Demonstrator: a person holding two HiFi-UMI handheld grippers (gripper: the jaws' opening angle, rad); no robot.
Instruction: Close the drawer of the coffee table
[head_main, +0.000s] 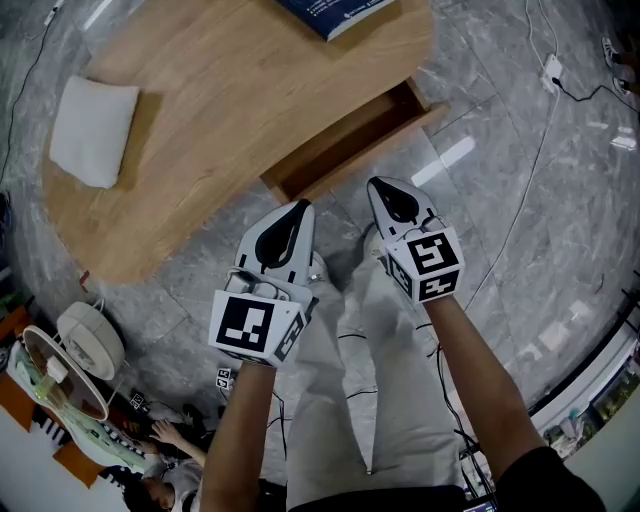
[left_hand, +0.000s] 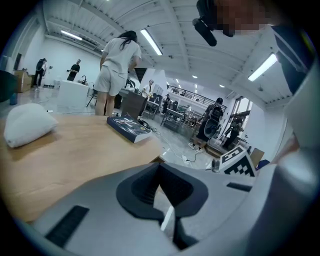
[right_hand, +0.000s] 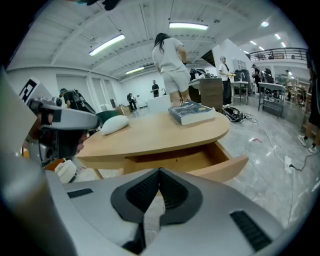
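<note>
Okay, drawer (head_main: 345, 140) pulled open from table (head_main: 220, 90) front, bare wood inside. Both left tongs (head_main: 298, 208) and right tongs (head_main: 383, 186) pinched together on nothing, near drawer front.

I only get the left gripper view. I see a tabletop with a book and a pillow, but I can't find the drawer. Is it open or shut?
Observer: Open. The right gripper view shows the drawer pulled out from under the coffee table.
Operator: Is my right gripper touching it?
Observer: No. The right gripper has its jaws together, holds nothing, and is apart from the drawer front.
Operator: Where's the drawer from my left gripper?
Observer: Just ahead. In the head view, the left gripper points toward the left end of the drawer front.
</note>
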